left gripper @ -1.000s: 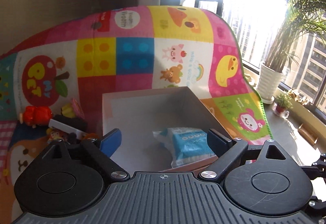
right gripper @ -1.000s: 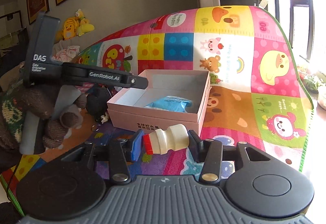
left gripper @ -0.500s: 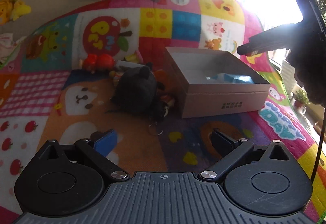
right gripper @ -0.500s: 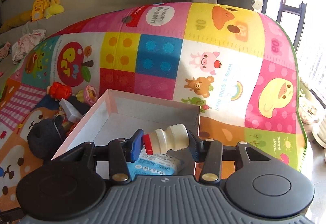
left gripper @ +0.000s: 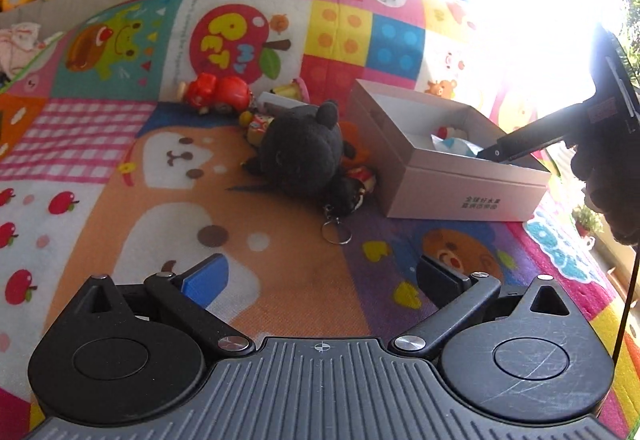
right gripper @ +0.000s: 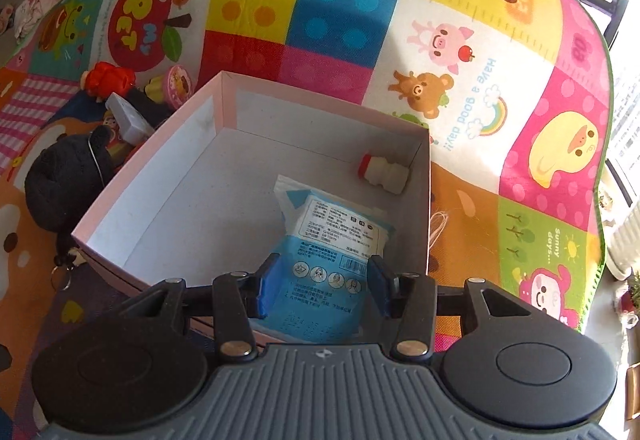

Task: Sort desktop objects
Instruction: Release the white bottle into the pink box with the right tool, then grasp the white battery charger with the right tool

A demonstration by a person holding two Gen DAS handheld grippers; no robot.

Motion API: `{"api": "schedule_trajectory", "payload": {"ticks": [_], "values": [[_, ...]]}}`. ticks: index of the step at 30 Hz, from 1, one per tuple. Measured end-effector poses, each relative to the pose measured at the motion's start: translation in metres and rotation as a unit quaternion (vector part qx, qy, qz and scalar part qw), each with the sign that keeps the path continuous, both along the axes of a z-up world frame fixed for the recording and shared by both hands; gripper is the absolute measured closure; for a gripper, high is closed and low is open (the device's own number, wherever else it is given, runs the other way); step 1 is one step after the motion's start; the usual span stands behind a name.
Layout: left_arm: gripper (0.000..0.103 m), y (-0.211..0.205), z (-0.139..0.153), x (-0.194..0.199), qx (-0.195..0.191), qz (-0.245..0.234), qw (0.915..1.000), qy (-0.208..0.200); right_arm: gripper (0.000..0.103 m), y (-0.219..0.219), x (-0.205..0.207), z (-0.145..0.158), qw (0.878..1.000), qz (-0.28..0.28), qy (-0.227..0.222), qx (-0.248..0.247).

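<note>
A pink open box (right gripper: 160,176) sits on the colourful play mat. Inside it lie a blue packet (right gripper: 332,236) and, on its side in the far right corner, a small white bottle with a red cap (right gripper: 384,174). My right gripper (right gripper: 322,276) hovers over the box's near side, tilted down, open, with only the packet showing below the gap. In the left wrist view, that box (left gripper: 460,196) stands at the right. My left gripper (left gripper: 320,272) hangs wide open over the mat, nothing between its fingers. A black plush keychain (left gripper: 304,156) lies ahead of it.
Left of the box lie a red toy (left gripper: 216,94), a pink cup toy (left gripper: 290,90), a white block (right gripper: 128,118) and small figures half hidden by the plush. A gloved hand (left gripper: 608,176) holds the right tool over the box. Bare mat lies under the left gripper.
The white bottle has left the right gripper and lies in the box; that gripper moved over the box and tipped down. The left gripper drew back from the box to the mat and widened.
</note>
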State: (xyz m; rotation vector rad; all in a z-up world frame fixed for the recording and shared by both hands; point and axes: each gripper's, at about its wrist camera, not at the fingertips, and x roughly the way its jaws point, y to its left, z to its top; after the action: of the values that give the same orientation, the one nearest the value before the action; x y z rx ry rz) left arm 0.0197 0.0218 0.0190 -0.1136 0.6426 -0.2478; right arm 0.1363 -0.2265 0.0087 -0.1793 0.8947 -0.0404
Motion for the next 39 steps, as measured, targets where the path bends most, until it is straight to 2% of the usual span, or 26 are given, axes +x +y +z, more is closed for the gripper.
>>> {"api": "schedule_trajectory", "payload": {"ticks": [3,6,8,10,12,16,19,21,23,24,26,27,29,30,31,33,36,39], "values": [[0.000,0.004,-0.001,-0.003,0.020,0.015,0.9996,-0.011,0.057,0.004,0.002,0.005,0.999,-0.016,-0.025,-0.025],[0.000,0.008,-0.005,-0.001,0.056,0.044,0.9974,-0.015,0.057,0.026,-0.007,0.024,0.998,0.025,-0.058,0.014],[0.000,0.012,-0.007,0.002,0.065,0.059,0.9961,-0.010,0.053,0.054,-0.010,0.037,0.994,0.070,-0.070,0.041],[0.000,0.015,-0.008,0.004,0.063,0.062,0.9960,-0.006,0.036,0.082,-0.008,0.042,0.991,0.105,-0.071,0.053],[0.000,0.016,-0.009,0.003,0.064,0.059,0.9962,-0.006,0.023,0.111,-0.001,0.039,0.987,0.132,-0.067,0.057],[0.000,0.016,-0.010,-0.002,0.060,0.043,0.9972,-0.009,0.023,0.160,0.018,0.018,0.984,0.168,-0.045,0.038],[0.000,0.017,-0.011,-0.005,0.053,0.037,0.9979,-0.011,0.021,0.178,0.029,0.003,0.983,0.176,-0.023,0.037],[0.000,0.018,-0.011,-0.005,0.044,0.037,0.9983,-0.011,0.020,0.183,0.035,-0.001,0.982,0.181,0.001,0.062],[0.000,0.021,-0.012,-0.003,0.034,0.038,0.9987,-0.007,0.016,0.182,0.034,0.001,0.972,0.198,0.020,0.126],[0.000,0.022,-0.012,-0.003,0.029,0.038,0.9988,-0.005,0.016,0.180,0.031,0.007,0.963,0.218,0.025,0.157],[0.000,0.025,-0.012,-0.003,0.020,0.041,0.9990,-0.004,0.018,0.176,0.022,0.019,0.947,0.247,0.029,0.203],[0.000,0.027,-0.012,-0.003,0.016,0.042,0.9990,-0.004,0.019,0.174,0.017,0.024,0.948,0.248,0.022,0.200],[0.000,0.029,-0.012,-0.004,0.011,0.045,0.9989,-0.004,0.027,0.173,0.005,0.028,0.962,0.230,-0.006,0.147],[0.000,0.030,-0.012,-0.005,0.009,0.045,0.9989,-0.005,0.037,0.173,-0.002,0.027,0.968,0.225,-0.018,0.113],[0.000,0.031,-0.012,-0.005,0.008,0.046,0.9989,-0.005,0.049,0.171,-0.009,0.023,0.972,0.220,-0.028,0.081],[0.000,0.033,-0.012,-0.005,0.005,0.050,0.9987,-0.005,0.059,0.170,-0.020,0.013,0.975,0.220,-0.034,0.028],[0.000,0.035,-0.012,-0.003,0.004,0.057,0.9983,0.001,0.066,0.170,-0.030,-0.006,0.973,0.228,-0.032,-0.009],[0.000,0.036,-0.012,-0.004,0.009,0.063,0.9980,0.006,0.073,0.172,-0.028,-0.020,0.974,0.225,-0.036,-0.019]]}}
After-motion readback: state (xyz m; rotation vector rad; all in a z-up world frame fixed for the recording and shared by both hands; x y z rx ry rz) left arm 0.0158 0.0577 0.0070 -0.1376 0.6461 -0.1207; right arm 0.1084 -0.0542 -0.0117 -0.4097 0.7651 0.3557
